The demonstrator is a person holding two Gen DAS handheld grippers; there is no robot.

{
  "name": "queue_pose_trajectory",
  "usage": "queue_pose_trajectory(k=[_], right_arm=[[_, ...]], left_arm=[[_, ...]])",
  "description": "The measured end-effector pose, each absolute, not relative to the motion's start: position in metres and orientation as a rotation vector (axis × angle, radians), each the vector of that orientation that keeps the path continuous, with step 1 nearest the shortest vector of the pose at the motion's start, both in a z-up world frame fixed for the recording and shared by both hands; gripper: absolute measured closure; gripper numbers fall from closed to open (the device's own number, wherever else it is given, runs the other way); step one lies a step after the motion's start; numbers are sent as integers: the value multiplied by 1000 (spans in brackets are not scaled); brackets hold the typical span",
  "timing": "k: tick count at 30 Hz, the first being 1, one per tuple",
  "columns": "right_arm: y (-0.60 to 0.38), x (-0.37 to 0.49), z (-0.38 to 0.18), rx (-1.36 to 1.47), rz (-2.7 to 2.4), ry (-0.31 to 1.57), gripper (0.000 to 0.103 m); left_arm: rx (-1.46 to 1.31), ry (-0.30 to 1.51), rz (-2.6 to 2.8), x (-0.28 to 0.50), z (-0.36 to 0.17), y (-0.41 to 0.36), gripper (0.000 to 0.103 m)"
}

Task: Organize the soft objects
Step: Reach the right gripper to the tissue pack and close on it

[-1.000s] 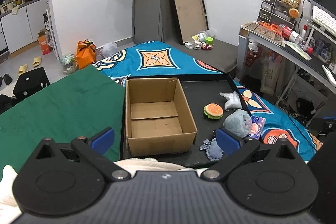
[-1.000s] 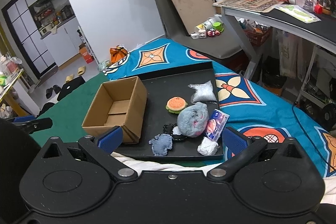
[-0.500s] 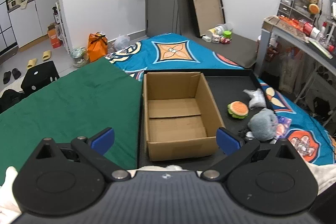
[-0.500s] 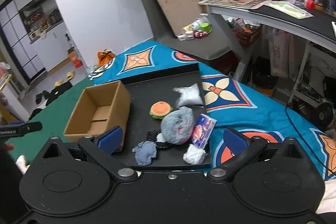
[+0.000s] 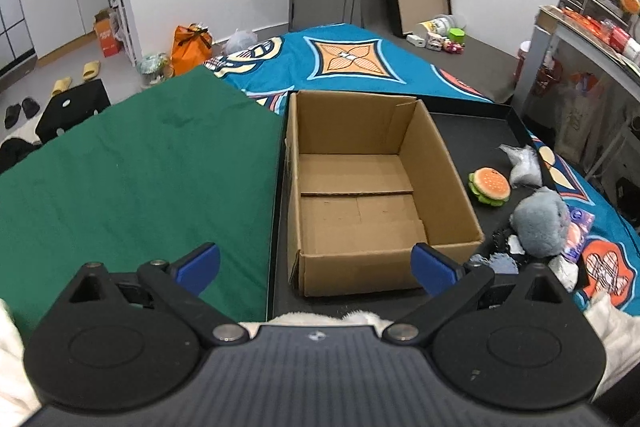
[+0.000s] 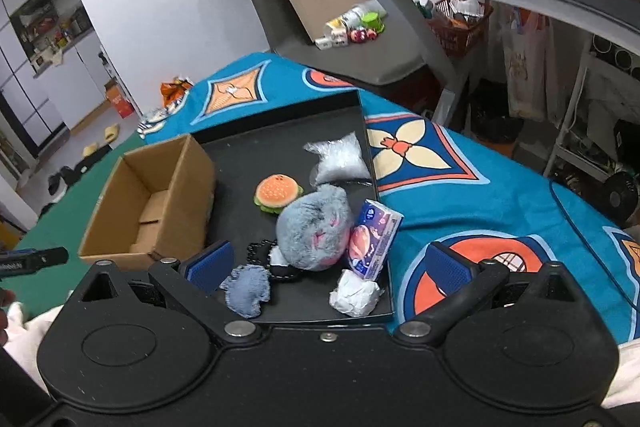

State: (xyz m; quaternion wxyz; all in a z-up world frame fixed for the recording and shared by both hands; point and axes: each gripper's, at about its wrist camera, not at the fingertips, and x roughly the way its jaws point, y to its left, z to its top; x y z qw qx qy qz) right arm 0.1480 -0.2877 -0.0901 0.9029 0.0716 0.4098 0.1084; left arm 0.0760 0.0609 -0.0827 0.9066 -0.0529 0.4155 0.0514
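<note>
Two pairs of tongs gape wide, gripping nothing. Left tongs hover at the near wall of an empty brown cardboard box. Right tongs hang over the near end of a shallow black tray, above a small blue denim pad and a fluffy grey plush ball. Beyond lie a plush hamburger, a clear plastic pouch, a printed tissue packet and a crumpled white wad.

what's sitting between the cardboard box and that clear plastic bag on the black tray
The burger plush lies between the cardboard box and the clear plastic bag, on bare black tray. It touches neither. The right wrist view shows this best.
</note>
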Motion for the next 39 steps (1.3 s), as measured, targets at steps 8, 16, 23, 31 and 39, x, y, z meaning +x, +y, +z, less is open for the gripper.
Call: queue_pose_trajectory(k=[8, 16, 23, 31, 39], right_arm=[[-287, 171, -112, 138, 176, 868, 12], [-292, 198, -136, 185, 165, 933, 24], [-296, 219, -158, 208, 155, 985, 27], [-305, 234, -176, 259, 125, 1019, 35], [-302, 246, -185, 289, 120, 1038, 75]], left_arm=[[-119, 885, 126, 98, -108, 69, 7], [-155, 912, 159, 118, -121, 74, 23], [-108, 940, 201, 131, -135, 68, 45], [-87, 977, 210, 144, -148, 64, 59], [-73, 977, 205, 149, -150, 62, 88]])
